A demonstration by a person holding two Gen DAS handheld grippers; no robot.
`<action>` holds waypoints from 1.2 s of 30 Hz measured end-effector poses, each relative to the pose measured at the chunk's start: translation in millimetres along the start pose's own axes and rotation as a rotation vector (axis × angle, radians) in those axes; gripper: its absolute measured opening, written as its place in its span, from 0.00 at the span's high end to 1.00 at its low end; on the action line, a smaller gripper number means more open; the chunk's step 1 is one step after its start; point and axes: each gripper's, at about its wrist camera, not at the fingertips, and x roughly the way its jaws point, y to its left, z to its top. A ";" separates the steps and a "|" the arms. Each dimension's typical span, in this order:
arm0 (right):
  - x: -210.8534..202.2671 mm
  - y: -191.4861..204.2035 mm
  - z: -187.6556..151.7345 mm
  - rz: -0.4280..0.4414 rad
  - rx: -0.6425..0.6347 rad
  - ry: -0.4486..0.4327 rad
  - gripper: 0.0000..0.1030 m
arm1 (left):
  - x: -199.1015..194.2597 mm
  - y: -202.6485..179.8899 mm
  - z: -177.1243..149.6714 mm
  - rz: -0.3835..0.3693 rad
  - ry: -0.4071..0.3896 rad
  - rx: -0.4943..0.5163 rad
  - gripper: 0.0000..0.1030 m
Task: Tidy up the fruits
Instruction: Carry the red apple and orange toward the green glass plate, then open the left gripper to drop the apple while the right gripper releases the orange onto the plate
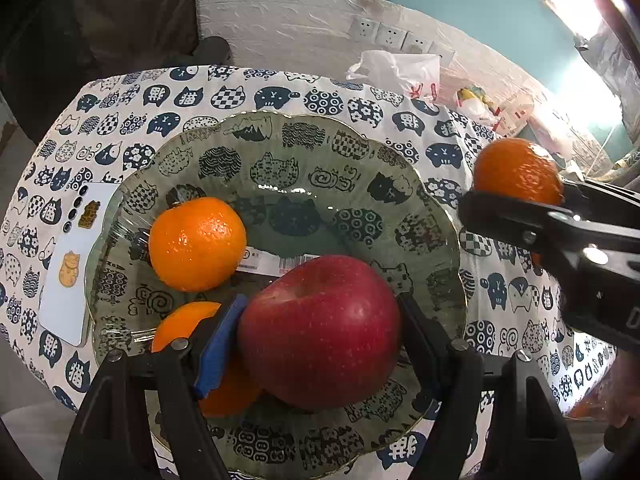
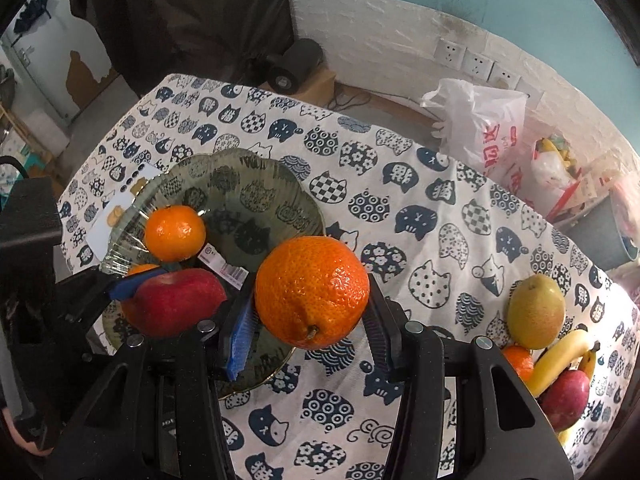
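The sorting looks roughly half done, judging by where the fruit lies. The green glass plate [image 1: 280,148] on the table [image 2: 400,208] already carries two oranges: one sits free on its left side [image 1: 197,243], and a second [image 1: 180,324] lies nearer the camera, partly hidden behind the left gripper [image 1: 320,336]. That gripper holds a red apple [image 1: 320,332] between its fingers, set fairly wide around it, low over the near half of the plate; whether the apple already rests on the glass cannot be told. The right gripper [image 2: 310,308] clamps a large orange [image 2: 312,292] with its fingers drawn in narrower, and it hangs just beside the plate's right rim, above the cat-print cloth. Still waiting at the far right edge of the table is a small pile: a yellow-green pear [image 2: 536,312], a banana [image 2: 560,360], another red apple [image 2: 568,400] and a small orange [image 2: 518,360]. So two fruits are mid-delivery and at least four are left. The plate is filling on its left and near side, so the open room is toward the back and right. A white phone [image 1: 68,264] lies touching the plate's left rim, and a barcode label [image 1: 280,260] shows through the glass. Plastic bags [image 2: 480,120] crowd the far corner, well apart from the work. The two grippers are near each other at the plate and could bump.
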 end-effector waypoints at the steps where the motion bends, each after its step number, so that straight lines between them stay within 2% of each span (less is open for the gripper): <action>1: 1.4 0.0 0.6 0.002 0.002 0.002 0.53 | -0.6 -0.6 -0.2 -0.005 0.004 0.005 0.25; 4: 4.2 -1.5 2.7 0.015 0.009 0.006 0.53 | -9.5 -0.2 -1.7 -0.002 -0.016 0.002 0.25; 7: 7.1 -2.9 5.5 0.020 0.012 0.008 0.53 | -23.4 4.4 -0.8 0.001 -0.059 -0.015 0.15; 9: 9.7 -3.4 7.7 0.028 0.018 0.010 0.53 | -30.2 11.0 0.4 0.003 -0.079 -0.035 0.15; 13: 15.3 -0.3 12.0 0.041 0.016 0.017 0.53 | -35.2 27.8 2.2 0.004 -0.069 -0.095 0.15; 20: 23.7 10.5 14.9 0.062 -0.010 0.034 0.53 | -43.6 47.8 0.8 0.048 -0.082 -0.148 0.15; 26: 32.8 21.2 8.8 0.076 -0.039 0.074 0.52 | -52.9 57.2 -0.2 0.078 -0.098 -0.153 0.15; 36: 23.6 19.8 3.9 0.073 -0.027 0.068 0.46 | -62.5 54.7 -1.6 0.090 -0.111 -0.146 0.15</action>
